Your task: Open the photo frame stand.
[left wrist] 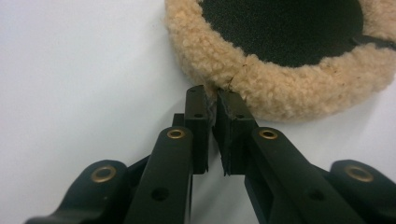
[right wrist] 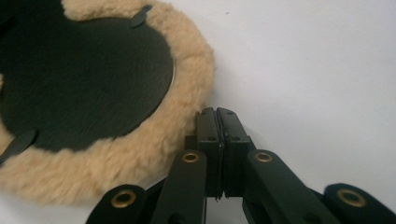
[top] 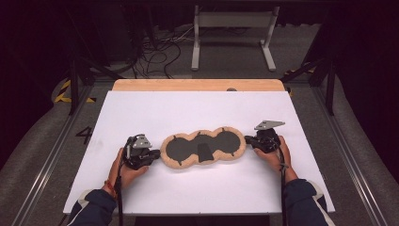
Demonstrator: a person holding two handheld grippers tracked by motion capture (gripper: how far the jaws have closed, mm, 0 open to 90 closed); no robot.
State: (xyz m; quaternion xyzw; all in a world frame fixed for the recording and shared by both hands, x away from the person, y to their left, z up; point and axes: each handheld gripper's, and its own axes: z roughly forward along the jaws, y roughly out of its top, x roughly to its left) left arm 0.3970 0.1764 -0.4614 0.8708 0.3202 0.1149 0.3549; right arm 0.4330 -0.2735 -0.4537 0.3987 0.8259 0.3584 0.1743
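Note:
A flat pad (top: 203,148) shaped like two joined discs, black in the middle with a tan fleece rim, lies on the white tabletop (top: 197,110). My left gripper (top: 159,153) lies at the pad's left end. In the left gripper view its jaws (left wrist: 214,93) are nearly together, and their tips pinch the fleece rim (left wrist: 280,88) at a seam. My right gripper (top: 247,140) lies at the pad's right end. In the right gripper view it (right wrist: 217,112) is shut with nothing between the jaws, and its tips rest on the table right beside the fleece rim (right wrist: 116,158).
A strip of bare wood (top: 197,84) runs along the table's far edge. Beyond it on the floor stand a white metal frame (top: 233,33) and loose cables (top: 160,52). White tabletop stretches wide behind and in front of the pad.

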